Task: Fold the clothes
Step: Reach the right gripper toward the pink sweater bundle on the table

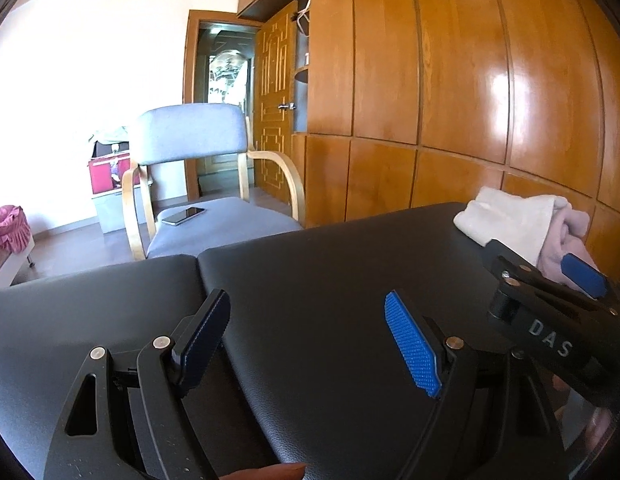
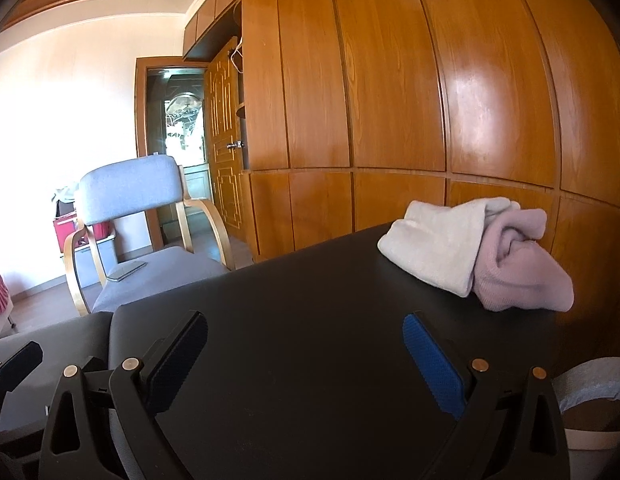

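A folded white garment (image 2: pixel 434 248) and a bundled pale pink garment (image 2: pixel 518 272) lie together at the far right corner of the black padded table (image 2: pixel 310 320). The left wrist view shows the white garment (image 1: pixel 506 216) and the pink garment (image 1: pixel 566 236) at its right edge. My left gripper (image 1: pixel 310 340) is open over bare black padding, nothing between its fingers. My right gripper (image 2: pixel 306 360) is open too, low over the table, short of the clothes. The right gripper's body (image 1: pixel 550 320) shows at the right of the left wrist view.
A grey armchair with bent-wood arms (image 1: pixel 202 184) stands beyond the table's far edge, a phone (image 1: pixel 184 215) on its seat. A wooden wardrobe wall (image 2: pixel 390 100) runs behind the table. A roll of grey tape (image 2: pixel 590 392) sits at lower right. An open door (image 1: pixel 270 100) is further back.
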